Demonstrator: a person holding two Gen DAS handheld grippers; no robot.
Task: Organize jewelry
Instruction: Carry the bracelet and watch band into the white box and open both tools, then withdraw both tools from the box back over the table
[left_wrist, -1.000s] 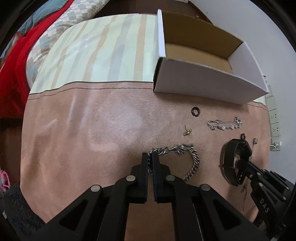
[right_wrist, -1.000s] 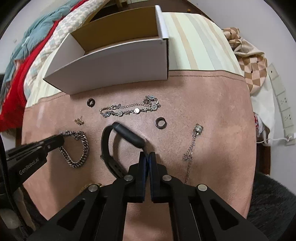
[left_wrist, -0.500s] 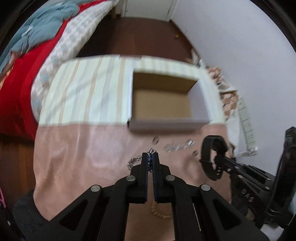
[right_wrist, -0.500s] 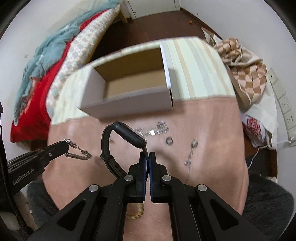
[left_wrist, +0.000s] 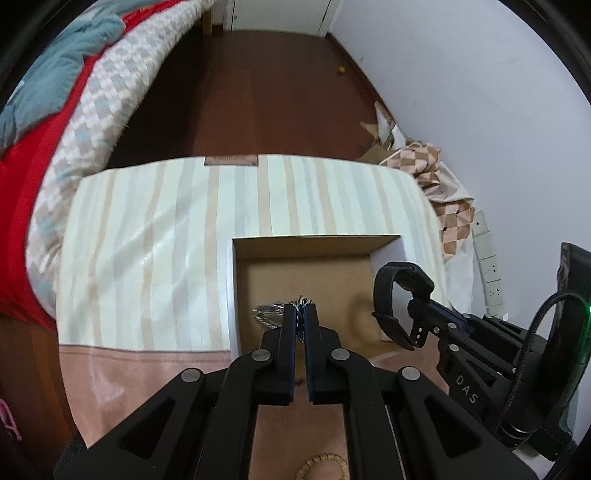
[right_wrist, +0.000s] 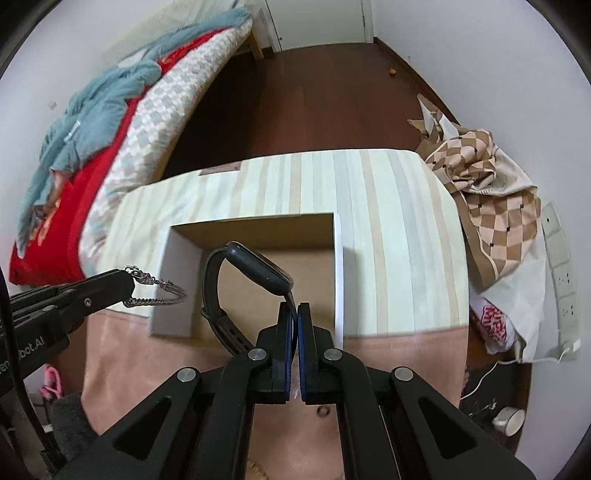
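My left gripper (left_wrist: 300, 309) is shut on a silver chain bracelet (left_wrist: 266, 314) and holds it in the air over the open cardboard box (left_wrist: 308, 242). In the right wrist view the left gripper (right_wrist: 127, 275) shows at the left with the silver chain bracelet (right_wrist: 157, 291) hanging from its tip by the box's left wall (right_wrist: 173, 291). My right gripper (right_wrist: 294, 308) is shut on the strap of a black wristband (right_wrist: 255, 269), held above the box's floor. In the left wrist view the right gripper (left_wrist: 412, 308) holds the black wristband (left_wrist: 397, 295) over the box's right side.
The box stands on a striped cloth (left_wrist: 147, 258) beyond a pink mat (left_wrist: 129, 384). A wooden bead bracelet (left_wrist: 323, 467) lies on the mat near me. A bed with red and teal bedding (right_wrist: 85, 147) is at the left, checked fabric (right_wrist: 491, 192) and wall sockets (right_wrist: 561, 258) at the right.
Both grippers have lifted off the pink mat with their pieces and moved forward, from in front of the box to above its open top.
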